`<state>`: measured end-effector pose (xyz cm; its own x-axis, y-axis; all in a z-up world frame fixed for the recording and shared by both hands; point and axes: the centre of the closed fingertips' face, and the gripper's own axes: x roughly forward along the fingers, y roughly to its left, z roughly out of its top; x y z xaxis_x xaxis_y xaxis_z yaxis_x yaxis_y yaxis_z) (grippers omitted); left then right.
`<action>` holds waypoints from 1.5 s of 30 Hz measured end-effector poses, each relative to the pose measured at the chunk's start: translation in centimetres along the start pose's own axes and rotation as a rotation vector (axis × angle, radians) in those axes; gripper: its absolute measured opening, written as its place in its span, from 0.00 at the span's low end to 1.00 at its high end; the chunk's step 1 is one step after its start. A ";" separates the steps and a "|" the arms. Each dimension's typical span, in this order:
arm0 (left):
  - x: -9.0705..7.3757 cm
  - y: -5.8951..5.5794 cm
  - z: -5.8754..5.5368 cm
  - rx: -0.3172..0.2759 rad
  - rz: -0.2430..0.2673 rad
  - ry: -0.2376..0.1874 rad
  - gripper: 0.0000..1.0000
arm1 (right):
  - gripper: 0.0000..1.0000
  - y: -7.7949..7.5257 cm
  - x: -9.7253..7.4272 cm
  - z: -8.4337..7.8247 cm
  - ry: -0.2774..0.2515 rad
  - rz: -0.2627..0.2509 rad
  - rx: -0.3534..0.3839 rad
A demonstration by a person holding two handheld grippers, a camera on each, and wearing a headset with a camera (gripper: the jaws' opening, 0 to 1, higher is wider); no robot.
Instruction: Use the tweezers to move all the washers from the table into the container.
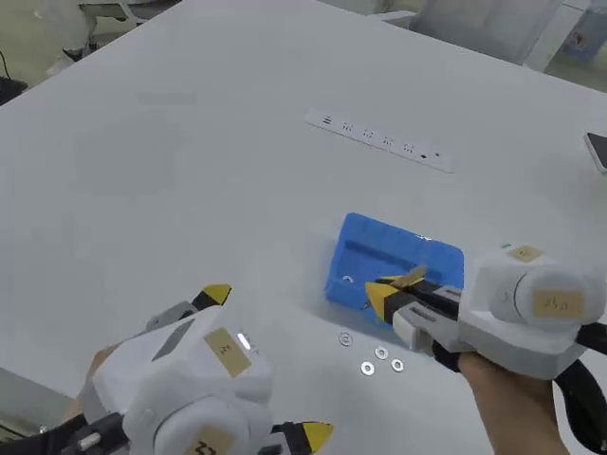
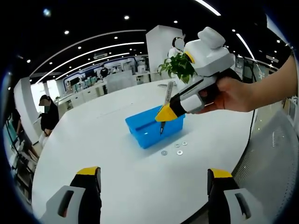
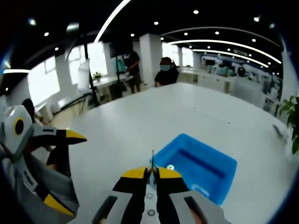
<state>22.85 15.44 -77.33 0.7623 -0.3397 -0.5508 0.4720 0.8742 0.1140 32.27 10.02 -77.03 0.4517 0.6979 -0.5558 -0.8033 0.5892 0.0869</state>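
Note:
My right gripper (image 1: 379,296) (image 3: 152,172) is shut on thin metal tweezers (image 1: 410,279) (image 2: 164,107). It hovers over the near edge of the blue container (image 1: 394,265) (image 2: 152,128) (image 3: 201,168), and the tweezer tip points down over that edge. One washer (image 3: 170,167) lies inside the container. Several washers (image 1: 367,368) (image 2: 164,152) lie on the white table just in front of the container. My left gripper (image 1: 267,365) (image 2: 154,173) stands open and empty, nearer to me and left of the washers.
A white power strip (image 1: 379,140) lies beyond the container. A phone (image 1: 597,150) sits at the table's right edge. In the gripper views people stand at distant desks and a potted plant (image 2: 177,67) rises behind the table.

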 end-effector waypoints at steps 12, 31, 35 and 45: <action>0.1 0.1 -0.2 0.004 0.003 0.009 0.97 | 0.04 -0.5 2.4 -3.5 0.090 0.007 0.034; 0.2 -0.1 -0.6 0.015 -0.002 0.033 0.96 | 0.03 -0.5 3.1 -4.2 0.109 -0.003 -0.018; 0.1 0.0 -0.5 0.019 0.003 0.031 0.95 | 0.02 -0.2 3.0 -4.4 0.108 -0.021 -0.079; 0.0 -0.1 -0.3 0.019 0.000 0.018 0.95 | 0.02 -0.6 3.0 -4.5 0.148 0.004 -0.054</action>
<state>22.72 15.47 -77.58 0.7543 -0.3336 -0.5654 0.4804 0.8675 0.1292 32.40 9.92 -82.51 0.3896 0.6301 -0.6717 -0.8263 0.5612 0.0471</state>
